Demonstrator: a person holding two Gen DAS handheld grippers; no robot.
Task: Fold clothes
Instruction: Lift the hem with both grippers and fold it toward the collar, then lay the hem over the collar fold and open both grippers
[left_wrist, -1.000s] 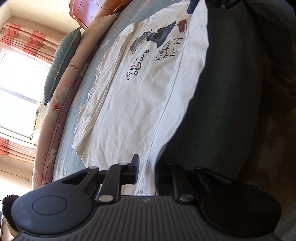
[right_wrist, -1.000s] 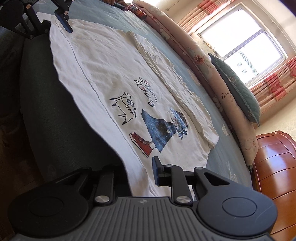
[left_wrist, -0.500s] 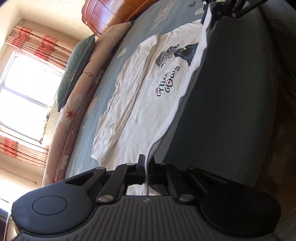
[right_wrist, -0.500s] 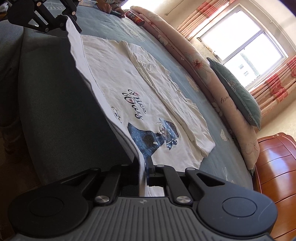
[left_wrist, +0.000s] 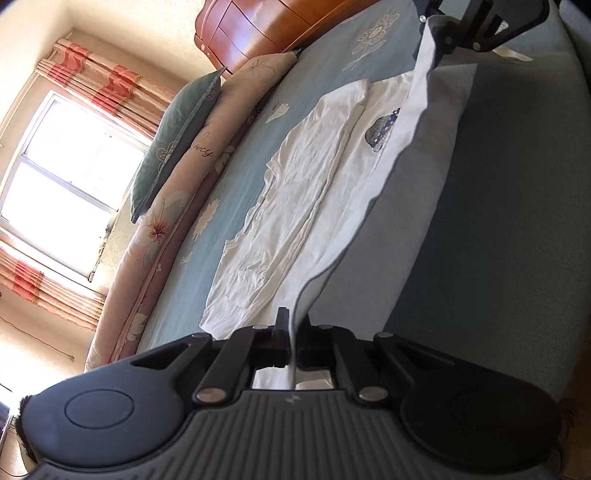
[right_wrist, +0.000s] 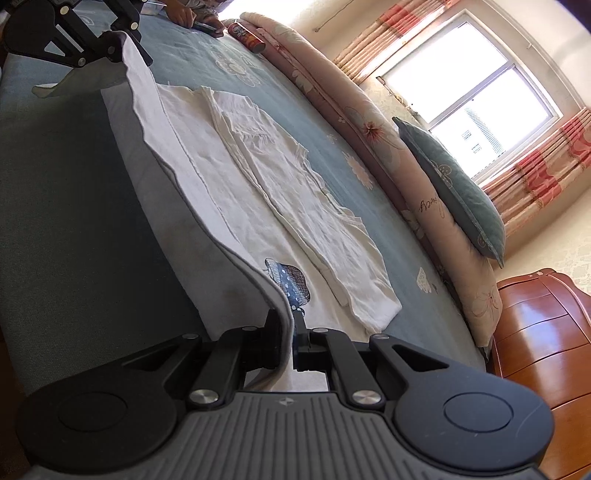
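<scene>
Each matte black plastic left gripper (left_wrist: 291, 338) and right gripper (right_wrist: 286, 332) shows a ribbed grey base, silver screws and round side caps.

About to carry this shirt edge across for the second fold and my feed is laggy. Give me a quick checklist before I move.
1. Left gripper shut on the shirt edge: ok.
2. Right gripper shut on the same edge: ok.
3. Edge lifted clear of the bed between the grippers: ok, though it sags mid-span.
4. Far side already folded in and lying flat: ok, wrinkled.
5. Landing area on the shirt free of objects: ok; the can sits far off by the bolster.
6. Near sleeve tucked under the lifted edge: cannot tell, hidden by the fabric.
</scene>
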